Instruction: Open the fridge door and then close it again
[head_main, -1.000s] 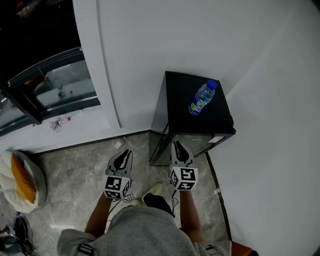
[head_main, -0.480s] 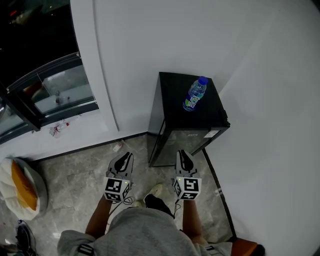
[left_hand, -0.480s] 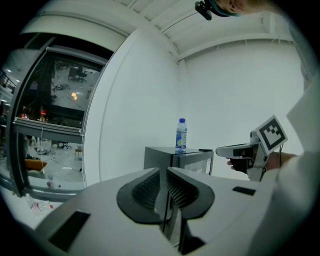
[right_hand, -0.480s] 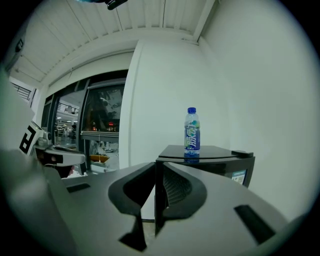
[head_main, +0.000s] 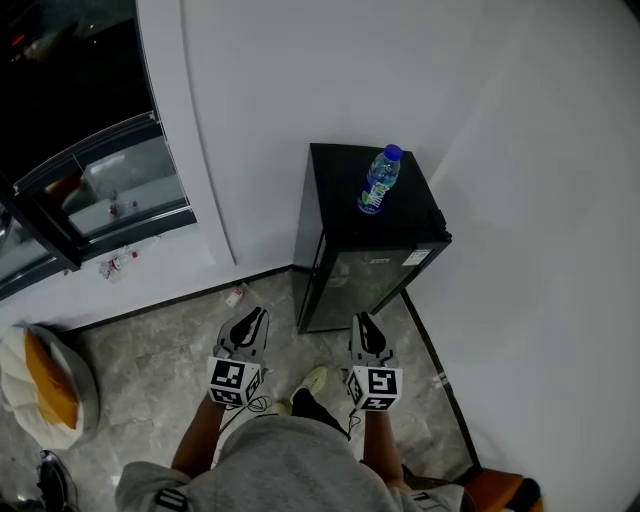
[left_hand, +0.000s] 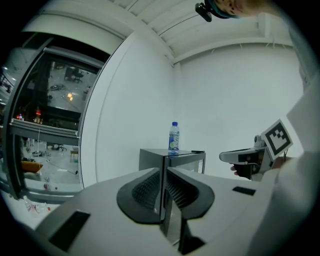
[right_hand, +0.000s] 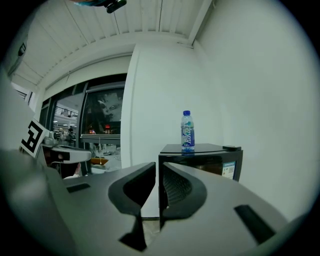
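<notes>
Over the marble floor (head_main: 150, 345), the left gripper (head_main: 258, 315) and right gripper (head_main: 362, 320), both clenched and empty, are backing away from the shut-looking fridge (head_main: 365, 270), so the task is likely finishing.

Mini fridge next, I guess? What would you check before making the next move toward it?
1. Door of the mini fridge closed: ok, the front looks flush in the head view.
2. The water bottle upright on the fridge top: ok.
3. The left gripper free: ok, jaws together, nothing between them.
4. The right gripper free: ok, jaws nearly together, nothing between them.
5. Grippers at the door: not ok, both hang short of the fridge front.
6. Handle or edge to pull: cannot tell.
</notes>
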